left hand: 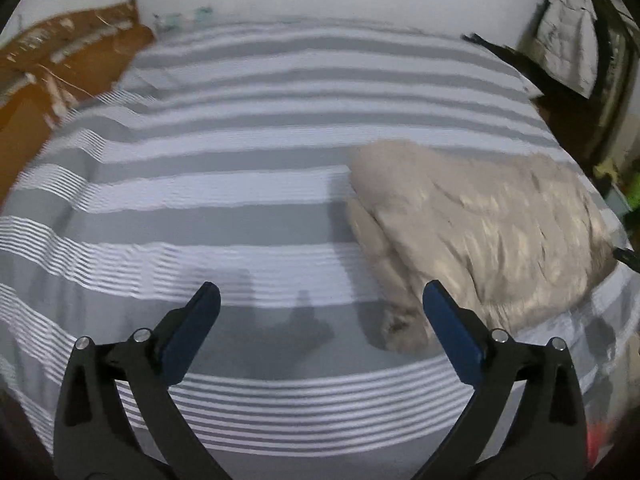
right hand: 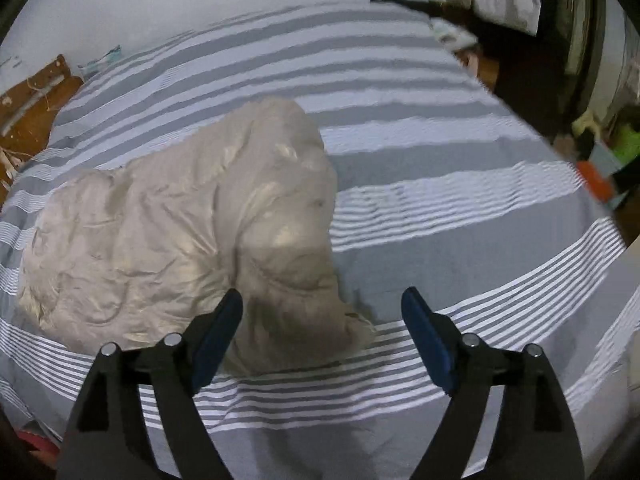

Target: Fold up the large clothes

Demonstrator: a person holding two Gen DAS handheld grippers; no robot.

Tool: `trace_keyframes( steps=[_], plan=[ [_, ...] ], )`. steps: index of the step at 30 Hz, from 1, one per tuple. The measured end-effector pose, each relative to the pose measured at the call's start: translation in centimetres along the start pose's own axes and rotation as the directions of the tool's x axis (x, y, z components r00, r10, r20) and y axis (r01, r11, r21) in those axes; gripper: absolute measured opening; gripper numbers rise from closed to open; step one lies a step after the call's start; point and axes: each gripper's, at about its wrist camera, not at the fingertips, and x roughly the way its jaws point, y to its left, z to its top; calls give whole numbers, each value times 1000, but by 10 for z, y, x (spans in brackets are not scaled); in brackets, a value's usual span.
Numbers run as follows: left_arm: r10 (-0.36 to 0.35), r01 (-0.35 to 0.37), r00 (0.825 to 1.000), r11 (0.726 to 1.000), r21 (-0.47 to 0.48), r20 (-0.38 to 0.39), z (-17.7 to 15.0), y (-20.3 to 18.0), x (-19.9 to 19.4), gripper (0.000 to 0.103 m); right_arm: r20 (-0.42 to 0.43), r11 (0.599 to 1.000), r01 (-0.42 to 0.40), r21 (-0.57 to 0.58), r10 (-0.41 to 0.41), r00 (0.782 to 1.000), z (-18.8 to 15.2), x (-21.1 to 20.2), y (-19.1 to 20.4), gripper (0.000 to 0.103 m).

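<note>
A beige shiny garment (left hand: 480,232) lies bunched in a thick folded heap on a bed with a grey and white striped cover (left hand: 240,184). In the left wrist view it lies ahead to the right. My left gripper (left hand: 320,300) is open and empty, above the bare cover just left of the heap's near corner. In the right wrist view the garment (right hand: 180,232) fills the left middle. My right gripper (right hand: 322,304) is open and empty, above the heap's near right corner, with its left finger (right hand: 218,332) over the cloth.
A worn orange-brown headboard or cabinet (left hand: 48,76) stands at the bed's far left. A white wall runs behind the bed. Dark furniture and a hanging white jacket (left hand: 568,36) stand at the far right. Green and orange items (right hand: 612,160) lie on the floor right of the bed.
</note>
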Motion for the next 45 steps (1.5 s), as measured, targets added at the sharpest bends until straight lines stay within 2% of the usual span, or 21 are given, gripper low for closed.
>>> trace_keyframes(
  steps=[4, 6, 10, 12, 13, 15, 17, 20, 30, 35, 37, 45],
  plan=[
    [92, -92, 993, 996, -12, 69, 21, -1, -28, 100, 160, 1000, -17, 15, 14, 987, 5, -43, 45, 101],
    [106, -106, 989, 994, -9, 100, 29, -3, -42, 100, 212, 999, -36, 24, 30, 977, 4, -58, 69, 101],
    [161, -165, 976, 986, 13, 144, 41, -13, -71, 100, 254, 998, -55, -3, 54, 966, 9, -77, 119, 101],
    [192, -196, 966, 980, 10, 171, 45, -18, -86, 100, 274, 1000, -22, -16, 25, 961, 8, -86, 140, 101],
    [206, -210, 961, 978, 6, 184, 46, -20, -93, 100, 272, 1000, 8, -18, -3, 962, 10, -88, 150, 101],
    [212, -216, 955, 976, -4, 209, 48, -23, -107, 100, 249, 1000, 14, -20, -8, 969, 11, -92, 163, 101],
    [215, -217, 947, 976, -19, 239, 49, -25, -121, 100, 213, 1000, -22, -3, 22, 977, 14, -96, 171, 101],
    [215, -211, 933, 976, -47, 290, 49, -28, -144, 100, 217, 995, -95, 0, 93, 972, 10, -110, 177, 101],
    [132, -115, 951, 990, -76, 279, 50, -23, -161, 100, 263, 1000, 9, 5, -10, 965, 4, -150, 194, 101],
    [135, -125, 951, 991, -53, 277, 44, -29, -159, 100, 255, 1000, -14, 4, 12, 967, 3, -162, 198, 101],
    [129, -121, 953, 992, -48, 275, 44, -30, -159, 100, 262, 1000, 4, -7, -2, 965, 3, -167, 201, 101],
    [115, -109, 965, 993, -39, 236, 35, -32, -158, 100, 285, 1000, -16, -11, 18, 958, 3, -179, 204, 101]
  ],
)
